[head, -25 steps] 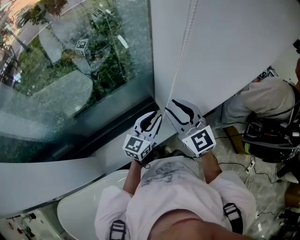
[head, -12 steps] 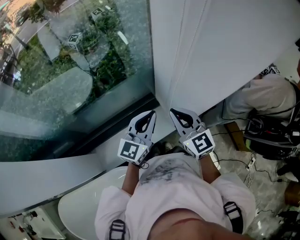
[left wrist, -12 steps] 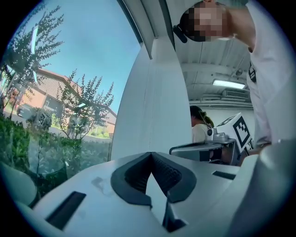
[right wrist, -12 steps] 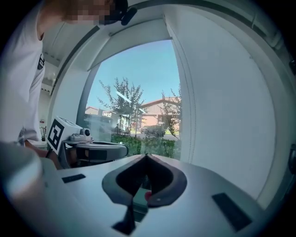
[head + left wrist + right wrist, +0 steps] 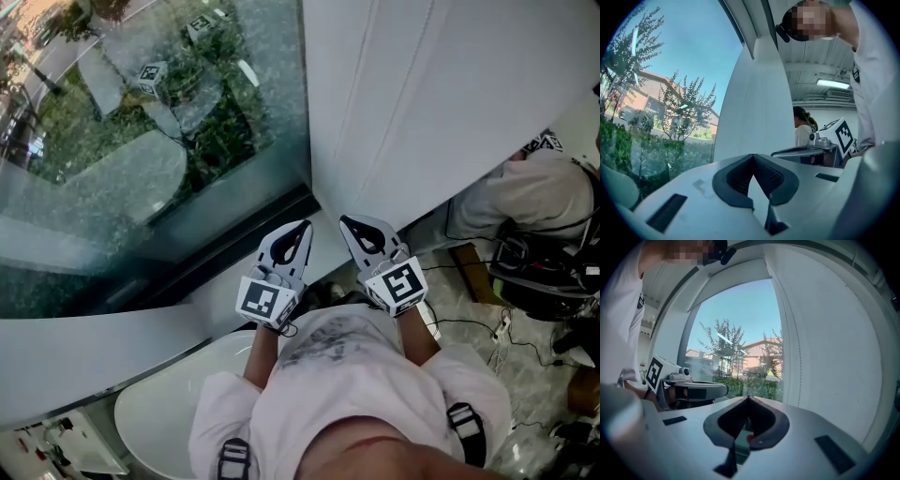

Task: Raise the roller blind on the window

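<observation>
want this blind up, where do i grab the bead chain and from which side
Probably best to take the bead chain on its straight hanging stretch right of the right gripper. It runs vertical and thin, close against the blind, so come from the room side, tongs opened either side, closing across it. They are shut now.

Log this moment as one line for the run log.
left gripper shut, empty | right gripper shut, empty | bead cord ungripped | roller blind down

Left gripper (image 5: 302,227): is pointing forward, jaws pressing together, holding nothing.
Right gripper (image 5: 347,223): is pointing forward just beside it, jaws pressing together, empty.
</observation>
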A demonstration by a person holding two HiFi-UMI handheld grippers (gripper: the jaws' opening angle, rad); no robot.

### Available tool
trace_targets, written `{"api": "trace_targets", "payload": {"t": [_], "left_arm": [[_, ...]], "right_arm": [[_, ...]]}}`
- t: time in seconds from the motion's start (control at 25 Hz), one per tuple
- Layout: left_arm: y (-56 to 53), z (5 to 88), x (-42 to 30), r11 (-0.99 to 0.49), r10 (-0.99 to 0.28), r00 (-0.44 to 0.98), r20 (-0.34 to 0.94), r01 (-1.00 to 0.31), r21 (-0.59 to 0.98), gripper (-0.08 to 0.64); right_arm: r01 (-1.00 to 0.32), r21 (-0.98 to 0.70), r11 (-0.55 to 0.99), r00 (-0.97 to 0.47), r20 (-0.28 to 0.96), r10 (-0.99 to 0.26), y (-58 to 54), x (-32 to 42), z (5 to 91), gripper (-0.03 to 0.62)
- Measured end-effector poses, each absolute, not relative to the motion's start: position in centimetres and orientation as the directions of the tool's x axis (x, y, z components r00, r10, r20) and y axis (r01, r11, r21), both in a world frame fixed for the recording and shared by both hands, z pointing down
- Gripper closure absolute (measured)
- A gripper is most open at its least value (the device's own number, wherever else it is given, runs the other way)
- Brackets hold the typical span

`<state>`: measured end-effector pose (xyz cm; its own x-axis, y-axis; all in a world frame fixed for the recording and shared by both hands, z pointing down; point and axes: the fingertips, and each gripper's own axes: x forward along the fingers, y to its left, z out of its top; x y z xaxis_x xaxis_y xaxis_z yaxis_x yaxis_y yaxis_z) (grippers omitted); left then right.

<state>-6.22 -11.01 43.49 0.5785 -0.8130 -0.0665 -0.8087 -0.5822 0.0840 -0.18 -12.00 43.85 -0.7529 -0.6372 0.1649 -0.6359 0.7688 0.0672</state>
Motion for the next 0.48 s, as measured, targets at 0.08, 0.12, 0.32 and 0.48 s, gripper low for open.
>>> {"api": "trace_targets", "payload": {"t": [0.08, 0.12, 0.32, 0.48], "left_arm": [[-10.96, 43.42, -6.07, -0.582, -0.813, 0.578, -0.067, -0.809, 0.080, 0.554], [-10.94, 43.41, -6.03, -0.582, -0.813, 0.578, -0.068, -0.809, 0.080, 0.554], [-11.15, 43.51, -6.12, -0.580, -0.815, 0.576, -0.064, -0.811, 0.079, 0.554], [-11.52, 43.62, -6.39, -0.576, -0.817, 0.573, -0.060, -0.814, 0.079, 0.554]], "right_arm": [[-0.636, 0.066, 0.769, -0.753, 0.162, -0.637, -11.93, -0.13, 43.79, 0.532], [-0.636, 0.067, 0.769, -0.754, 0.161, -0.637, -11.90, -0.12, 43.82, 0.532], [-0.633, 0.067, 0.772, -0.757, 0.159, -0.634, -12.04, -0.23, 43.80, 0.532], [-0.629, 0.069, 0.774, -0.760, 0.157, -0.631, -12.31, -0.49, 43.68, 0.532]]}}
